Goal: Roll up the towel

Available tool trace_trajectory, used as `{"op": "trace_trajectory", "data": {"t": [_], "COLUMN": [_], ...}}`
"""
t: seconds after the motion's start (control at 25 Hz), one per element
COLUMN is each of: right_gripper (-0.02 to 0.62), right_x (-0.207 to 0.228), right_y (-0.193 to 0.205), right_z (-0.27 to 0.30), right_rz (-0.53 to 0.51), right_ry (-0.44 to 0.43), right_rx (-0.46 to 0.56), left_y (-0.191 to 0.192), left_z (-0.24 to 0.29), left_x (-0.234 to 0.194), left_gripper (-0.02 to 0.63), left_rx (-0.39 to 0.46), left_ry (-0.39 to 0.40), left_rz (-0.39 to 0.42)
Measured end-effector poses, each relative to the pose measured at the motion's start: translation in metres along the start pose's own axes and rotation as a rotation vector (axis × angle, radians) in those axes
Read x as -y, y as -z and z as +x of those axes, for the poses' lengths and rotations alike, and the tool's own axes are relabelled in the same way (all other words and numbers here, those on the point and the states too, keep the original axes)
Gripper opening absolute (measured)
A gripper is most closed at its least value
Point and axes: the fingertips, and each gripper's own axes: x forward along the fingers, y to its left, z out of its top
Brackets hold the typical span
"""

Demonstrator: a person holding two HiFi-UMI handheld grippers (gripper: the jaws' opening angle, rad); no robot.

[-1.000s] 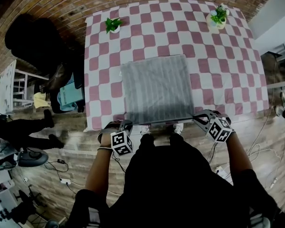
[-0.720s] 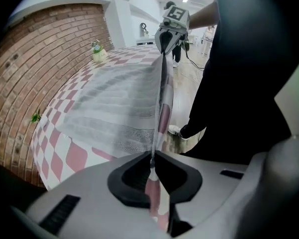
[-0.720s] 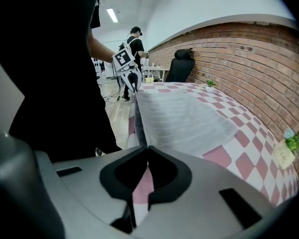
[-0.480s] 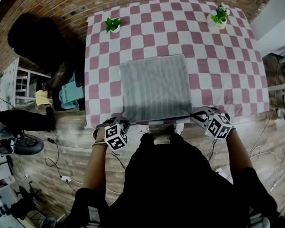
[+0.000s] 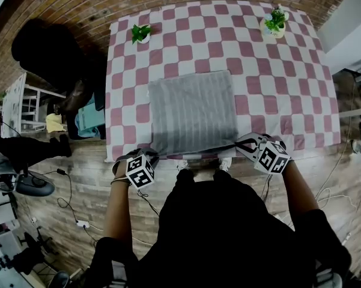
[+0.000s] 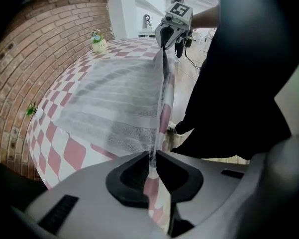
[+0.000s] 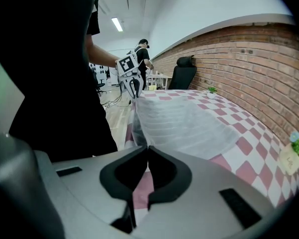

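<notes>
A grey striped towel lies flat on the checked table. Its near edge is lifted and stretched taut between both grippers at the table's front edge. My left gripper pinches the near left corner. In the left gripper view the cloth runs into that gripper; its jaws have just eased open a touch, and the cloth is still caught between them. My right gripper is shut on the near right corner. The towel enters its closed jaws. Each gripper shows in the other's view: the right gripper and the left gripper.
Two small potted plants stand at the far corners, one on the left and one on the right. A black chair stands beside the table's left side. My dark-clothed body fills the near side. A person stands far off.
Both grippers keep their hold on the near edge. The right one has lifted slightly with its corner. The left one has rolled a little and sits further left in the head view.
</notes>
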Motion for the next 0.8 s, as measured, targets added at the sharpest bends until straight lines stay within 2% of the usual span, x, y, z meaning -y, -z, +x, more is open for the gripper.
{"op": "trace_trajectory", "data": {"t": [0.12,0.2,0.24,0.4,0.56,0.68,0.8], "right_gripper": [0.008,0.008,0.008,0.008,0.008,0.008,0.008], "right_x": [0.009,0.015,0.018,0.039,0.066,0.078,0.085], "right_y": [-0.007,-0.013,-0.017,-0.032,-0.047,-0.057,-0.064], "right_z": [0.001,0.004,0.005,0.010,0.012,0.010,0.007], "right_rz": [-0.014,-0.050,-0.070,-0.127,-0.131,-0.129,-0.143], "right_ry": [-0.003,-0.010,-0.014,-0.012,0.013,0.022,0.034], "right_rx": [0.024,0.029,0.029,0.029,0.054,0.077,0.085], "left_y": [0.003,0.000,-0.004,-0.044,-0.102,-0.120,-0.105], "left_z": [0.002,0.001,-0.001,-0.011,-0.005,0.017,0.036], "left_x": [0.001,-0.001,-0.002,-0.004,0.000,0.004,0.002], "left_gripper": [0.057,0.123,0.137,0.298,0.322,0.344,0.341], "left_rx": [-0.027,-0.012,0.014,0.159,0.289,0.275,0.197], "left_ry": [0.000,-0.035,-0.058,-0.155,-0.234,-0.253,-0.284], "left_rz": [-0.036,-0.079,-0.107,-0.175,-0.157,-0.165,-0.195]}}
